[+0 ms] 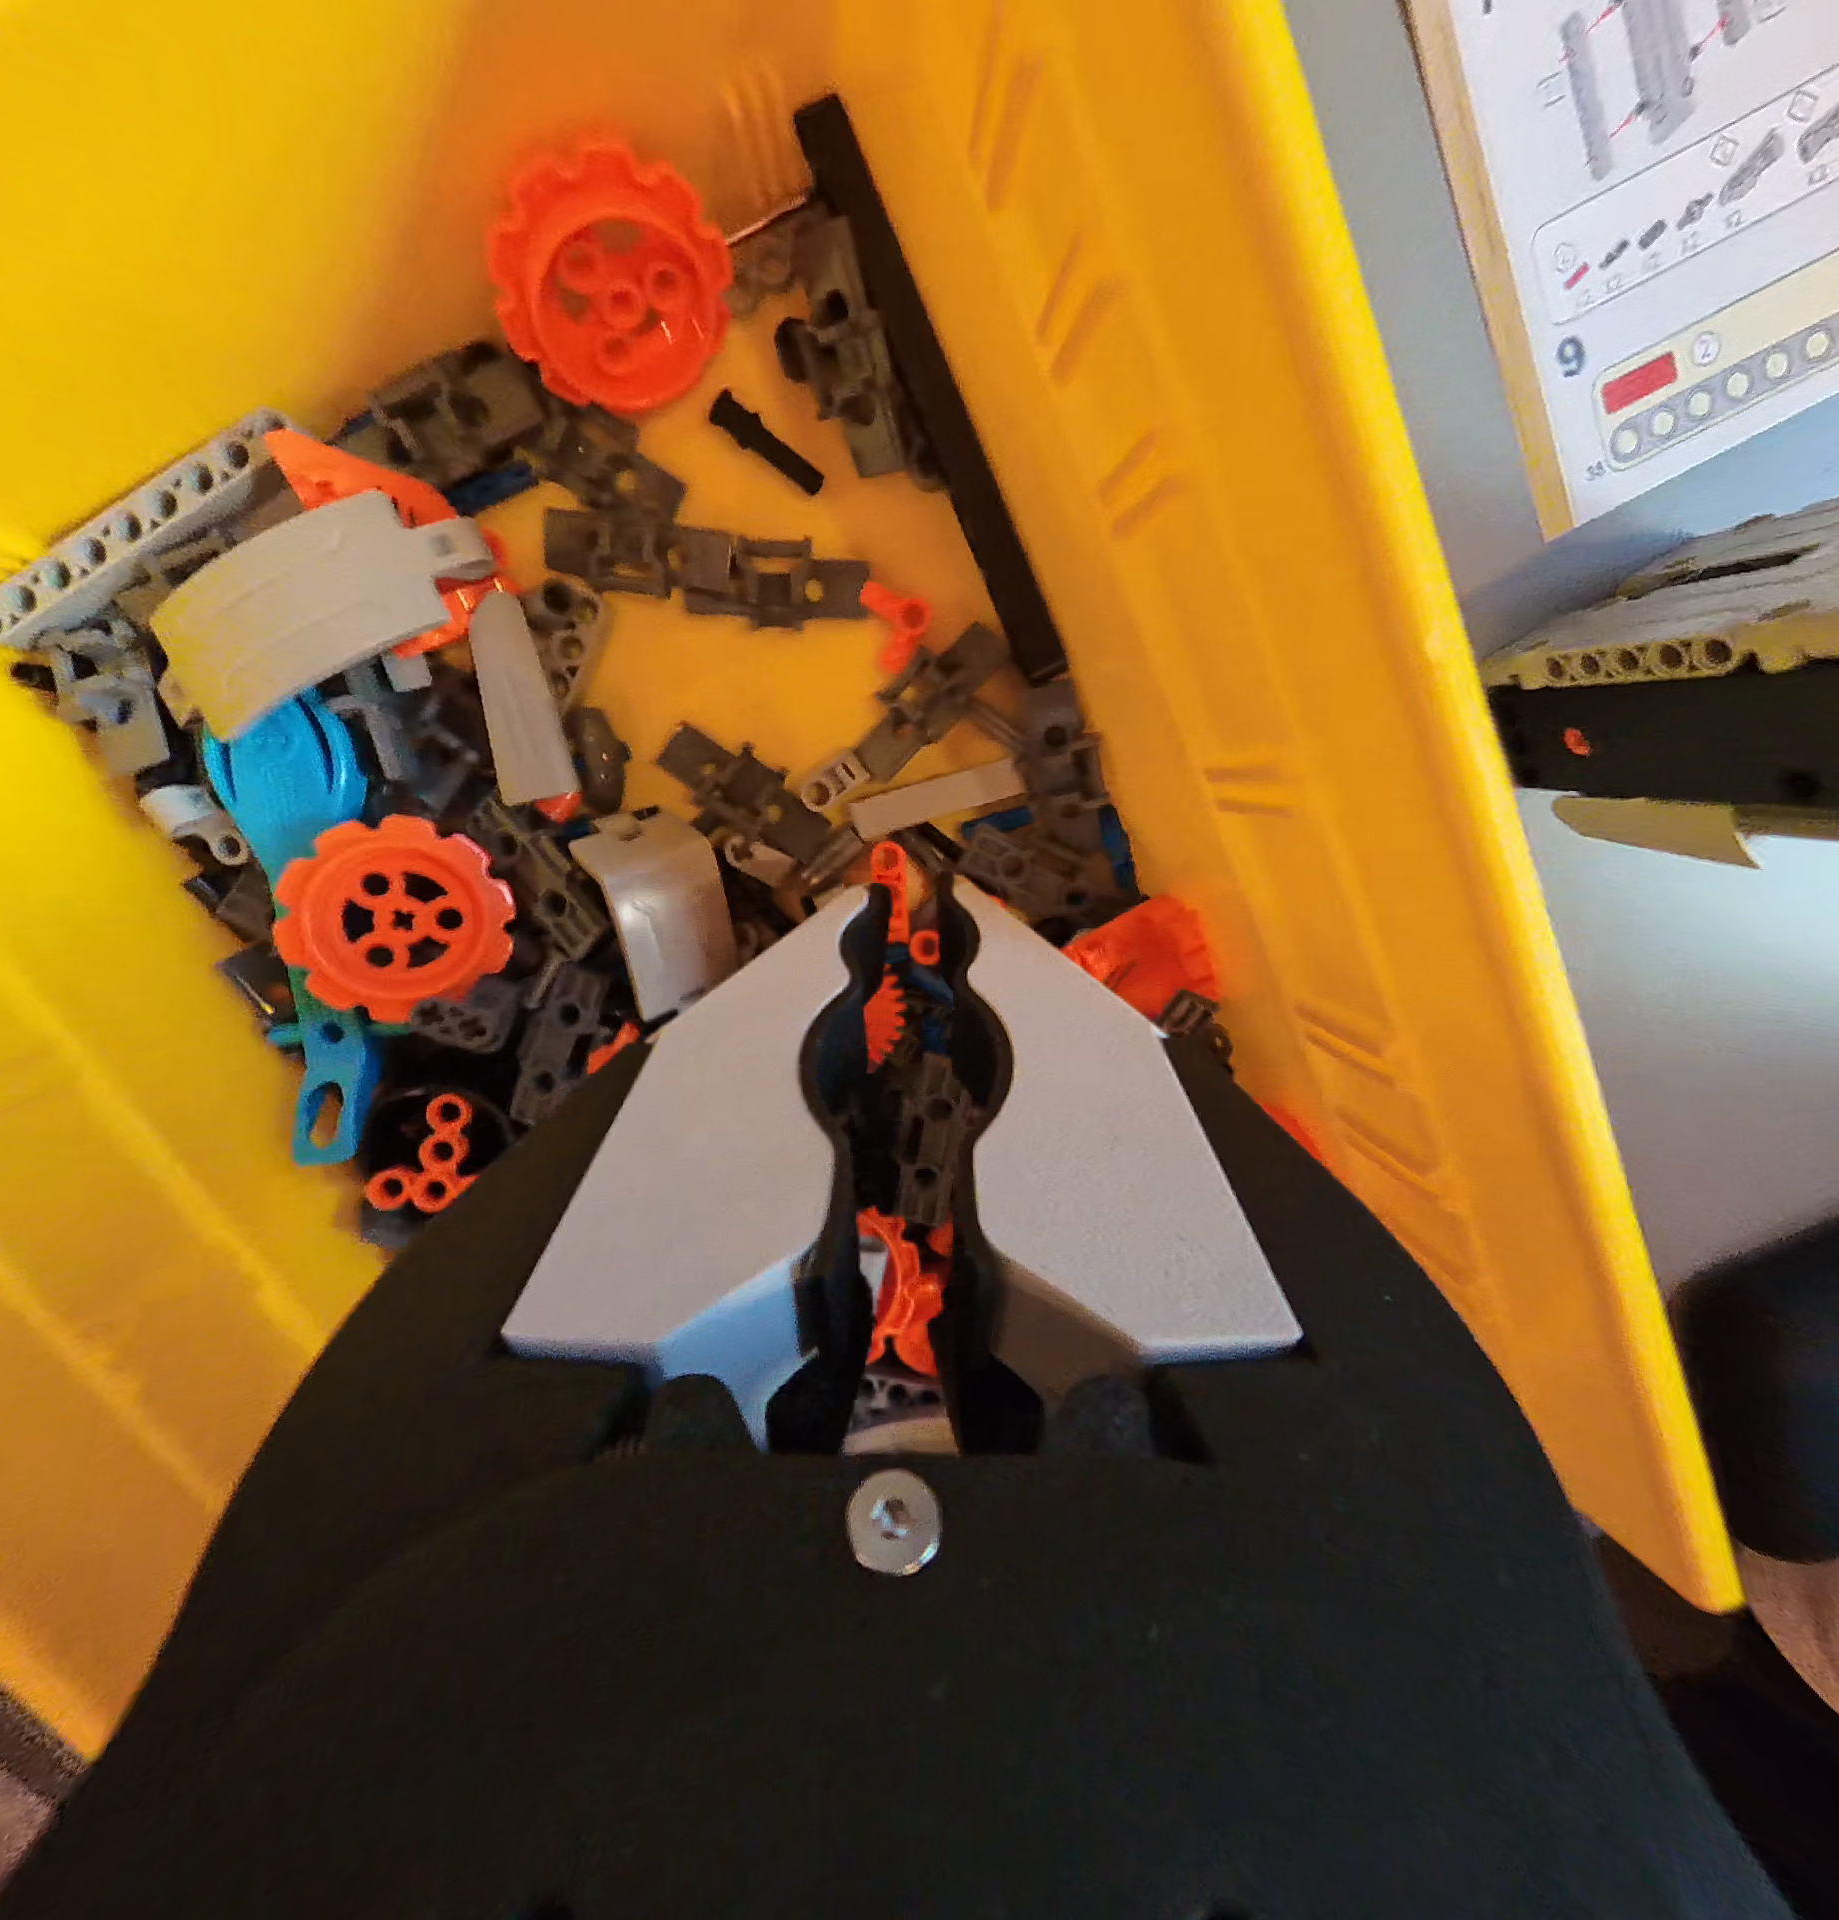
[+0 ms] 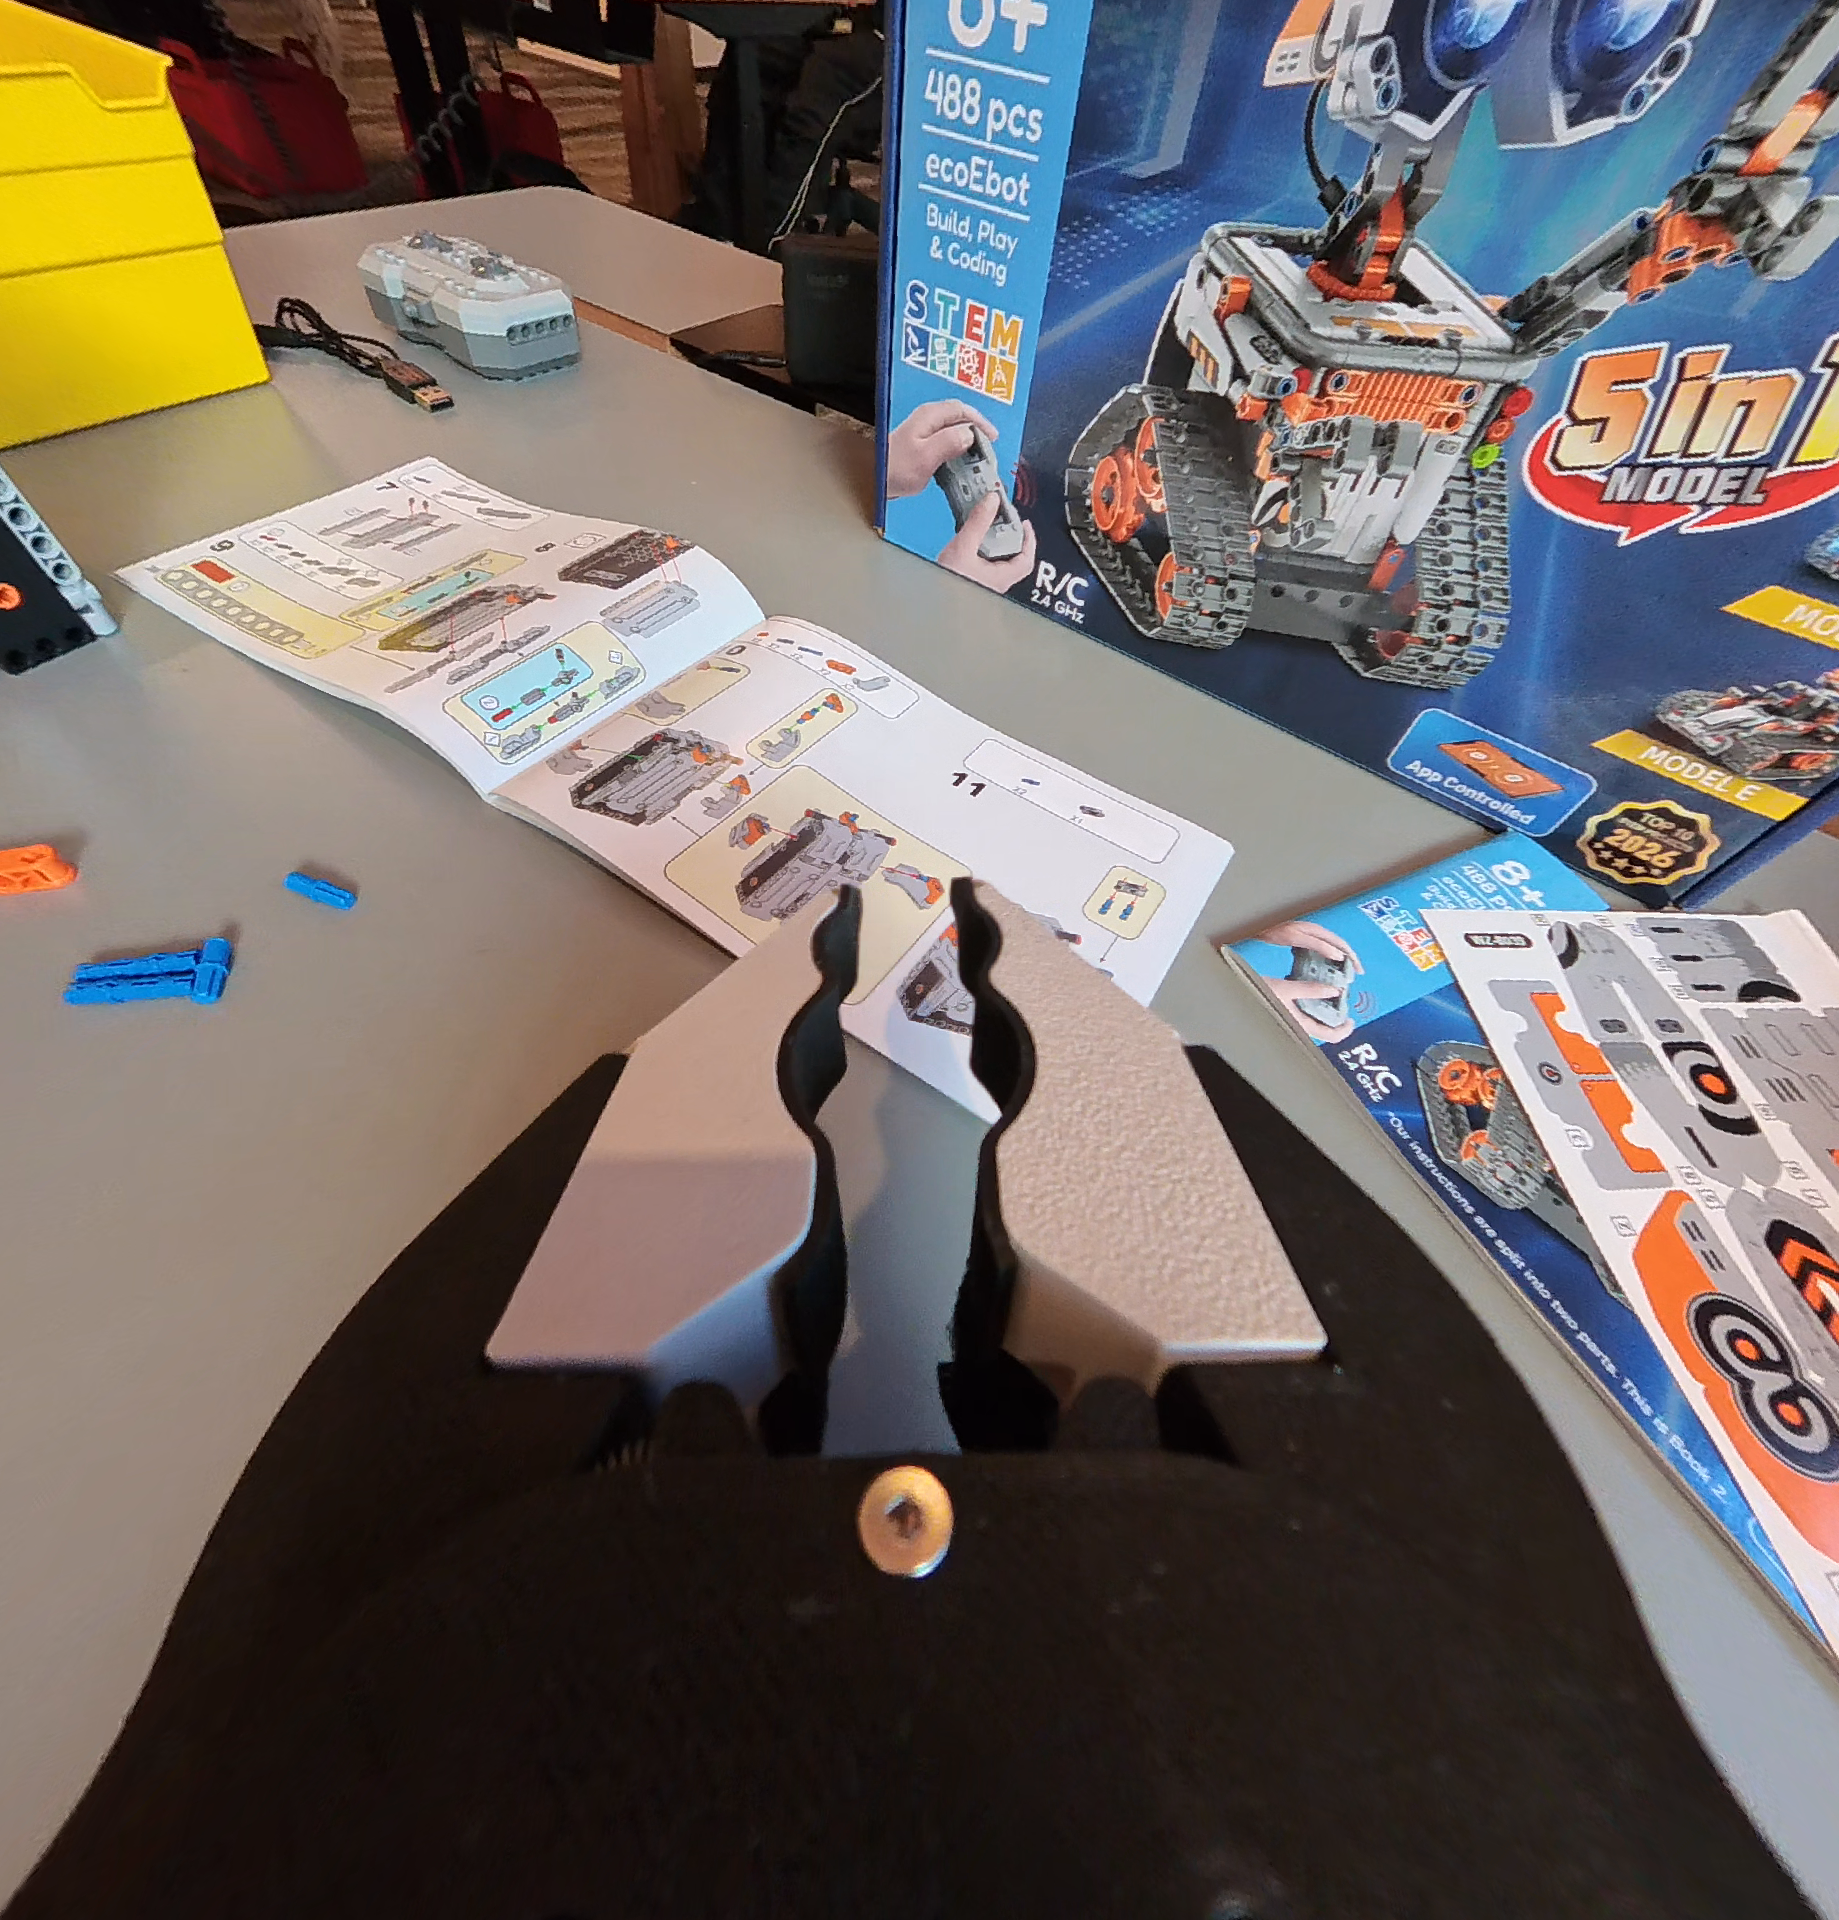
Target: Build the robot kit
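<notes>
Loose parts [image 1: 624, 665] crowd the yellow bin [image 1: 1154, 520].

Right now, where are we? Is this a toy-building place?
Probably a hobby or workshop table for building a toy robot kit. A yellow bin holds loose plastic building pieces, an open instruction booklet lies on the grey table, and the kit's box stands behind.

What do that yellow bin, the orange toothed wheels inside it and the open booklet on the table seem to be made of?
Yellow bin: apparently moulded plastic, smooth with a slight sheen and ribbed walls. Orange toothed wheels: glossy hard plastic, with crisp moulded holes and highlights. Open instruction booklet: thin printed paper, bowed at its centre fold, fairly matte.
</notes>
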Motion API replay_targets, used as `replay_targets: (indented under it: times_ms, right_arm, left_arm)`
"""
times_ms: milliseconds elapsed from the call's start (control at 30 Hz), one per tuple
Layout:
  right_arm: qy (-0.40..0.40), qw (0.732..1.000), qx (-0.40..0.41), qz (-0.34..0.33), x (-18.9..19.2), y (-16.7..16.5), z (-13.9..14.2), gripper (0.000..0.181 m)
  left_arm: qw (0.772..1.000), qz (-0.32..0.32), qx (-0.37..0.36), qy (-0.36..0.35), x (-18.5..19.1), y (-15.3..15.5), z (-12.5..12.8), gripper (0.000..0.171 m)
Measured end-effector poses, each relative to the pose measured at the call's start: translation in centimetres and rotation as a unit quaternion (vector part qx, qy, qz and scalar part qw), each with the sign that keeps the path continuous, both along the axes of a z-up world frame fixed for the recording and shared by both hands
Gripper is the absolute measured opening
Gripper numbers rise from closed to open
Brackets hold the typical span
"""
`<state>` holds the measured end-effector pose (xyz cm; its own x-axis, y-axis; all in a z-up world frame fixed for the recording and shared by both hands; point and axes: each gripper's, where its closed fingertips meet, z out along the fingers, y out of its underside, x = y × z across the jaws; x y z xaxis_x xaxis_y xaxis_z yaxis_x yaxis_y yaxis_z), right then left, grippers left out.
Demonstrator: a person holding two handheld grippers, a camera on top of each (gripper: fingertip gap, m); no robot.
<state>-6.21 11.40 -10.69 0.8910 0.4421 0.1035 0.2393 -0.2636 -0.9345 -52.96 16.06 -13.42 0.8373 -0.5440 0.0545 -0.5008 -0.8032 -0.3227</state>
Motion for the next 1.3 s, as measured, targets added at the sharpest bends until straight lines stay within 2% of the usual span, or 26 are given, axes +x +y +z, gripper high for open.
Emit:
replay_targets:
  times_ms: [167,333,667,967,1133,1233,1300]
  right_arm:
    - [0.008,1.000,-0.004,0.003,0.0,0.0,0.0,0.017]
    - [0.011,1.000,-0.004,0.004,0.1,-0.1,0.0,0.018]
    - [0.017,1.000,-0.011,0.017,-0.4,-0.2,-0.1,0.018]
    - [0.022,0.999,-0.009,0.023,-0.5,-0.3,0.1,0.019]
    - [0.028,0.999,-0.010,0.028,-0.7,-0.4,0.2,0.019]
    - [0.029,0.999,-0.007,0.031,-0.8,-0.4,0.4,0.019]
    - [0.030,0.999,-0.008,0.035,-1.0,-0.5,0.4,0.019]
  left_arm:
    - [0.999,-0.010,-0.040,0.020,0.0,0.2,-1.8,0.009]
    - [0.997,-0.012,-0.040,0.066,-1.1,0.6,-2.3,0.010]
    - [0.997,-0.015,-0.056,0.043,-0.4,0.3,-2.3,0.011]
    - [0.995,-0.016,-0.074,0.070,-0.8,-0.2,-2.8,0.006]
    - [0.998,0.011,-0.053,0.026,-0.4,-0.2,-0.5,0.006]
    - [1.000,0.020,-0.011,-0.001,-0.1,-0.4,2.2,0.005]
    - [0.998,0.022,0.036,-0.042,1.1,-1.2,4.9,0.006]
